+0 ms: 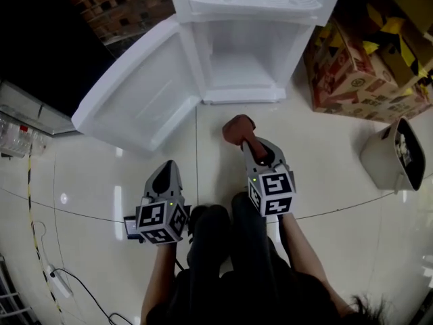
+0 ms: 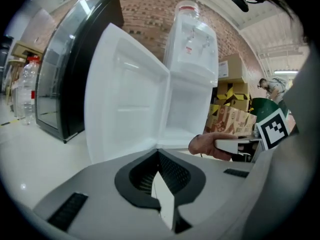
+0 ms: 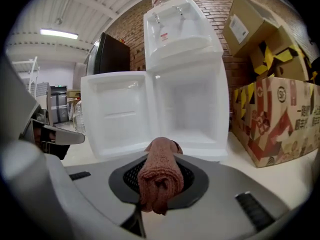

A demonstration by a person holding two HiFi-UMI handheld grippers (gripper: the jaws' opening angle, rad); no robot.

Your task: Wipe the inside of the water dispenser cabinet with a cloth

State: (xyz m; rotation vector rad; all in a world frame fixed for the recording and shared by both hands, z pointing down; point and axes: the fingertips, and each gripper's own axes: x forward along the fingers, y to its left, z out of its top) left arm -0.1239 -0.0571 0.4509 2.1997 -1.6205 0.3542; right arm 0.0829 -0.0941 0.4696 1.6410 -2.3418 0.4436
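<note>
As I read it, the wiping itself has not begun. The preparation is done: the door (image 1: 132, 97) of the water dispenser (image 1: 254, 2) stands swung wide to the left, and the cabinet (image 1: 240, 70) below the taps is open to me, white and bare inside. I can see no mark of wiping on its walls or floor panel, though they are too plain to judge well. All the inside surfaces are left to do.

My right hand-held gripper (image 1: 249, 145) is clenched on the cloth (image 1: 238, 128), a reddish-brown roll pinched between the jaws with its end bunched out past their tips. The cloth points at the cabinet mouth but is clear of it, hanging over the tiled floor (image 1: 325, 147) in front of the lower sill and touching nothing of the dispenser.

My left hand-held gripper (image 1: 166, 171) has its jaws drawn together on nothing. It hangs lower and to the left, below the open door and well apart from the cloth.
</note>
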